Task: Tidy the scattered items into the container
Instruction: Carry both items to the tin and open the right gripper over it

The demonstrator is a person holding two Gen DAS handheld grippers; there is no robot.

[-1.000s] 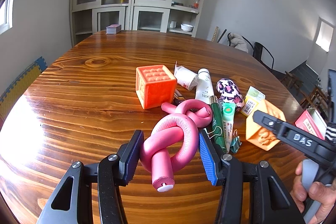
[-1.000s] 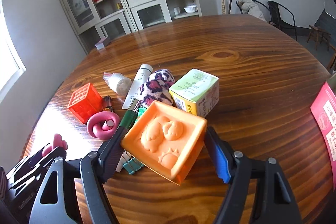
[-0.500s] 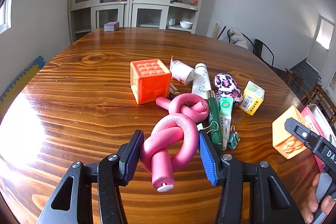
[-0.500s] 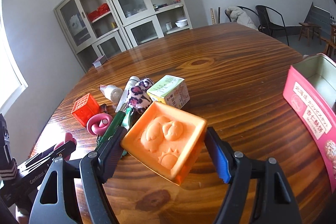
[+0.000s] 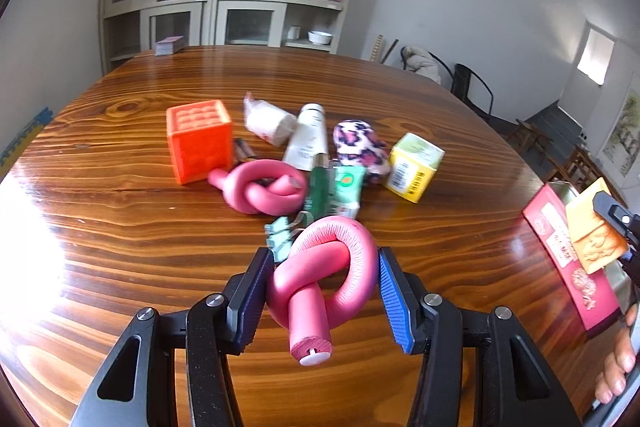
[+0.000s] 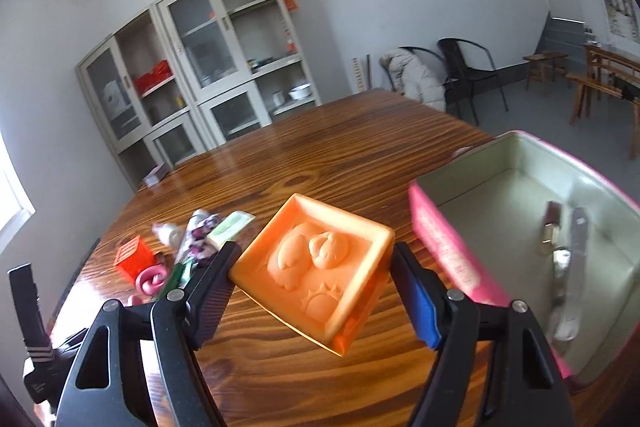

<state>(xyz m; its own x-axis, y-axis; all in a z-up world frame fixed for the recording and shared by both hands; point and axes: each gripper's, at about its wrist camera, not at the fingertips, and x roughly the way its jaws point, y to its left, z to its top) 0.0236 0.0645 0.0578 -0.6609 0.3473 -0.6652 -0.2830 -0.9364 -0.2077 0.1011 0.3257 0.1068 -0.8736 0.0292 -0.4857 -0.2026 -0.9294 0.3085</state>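
Left wrist view: pink knotted foam roller (image 5: 325,279) pinched between both pads of the left gripper (image 5: 322,297), raised off the wooden table (image 5: 120,227), free end with white cap pointing at the camera. Beyond it, at the table's middle, a loose heap: second pink knot (image 5: 260,189), orange grid cube (image 5: 199,141) at the heap's left, white wrapped roll (image 5: 266,121), white tube (image 5: 308,139), green tube (image 5: 320,187), mint sachet (image 5: 346,189), leopard-print pouch (image 5: 360,149), yellow-green carton (image 5: 414,167) at the heap's right, mint binder clips (image 5: 282,237) nearest the roller. At the table's right edge, pink tin (image 5: 560,251), with the orange block held over its near wall.

Right wrist view: orange embossed block (image 6: 320,267), relief of two birds and a sun, clamped tilted between the right gripper (image 6: 316,287) pads, clear of the table, just left of the pink tin (image 6: 444,243). Tin open, pale green inside, holding a small dark object (image 6: 551,227) and a long silvery object (image 6: 570,271), both too blurred to name. Heap visible past the left finger, toward the table's far left. Grey glass-door cabinet (image 6: 208,67) against the back wall.
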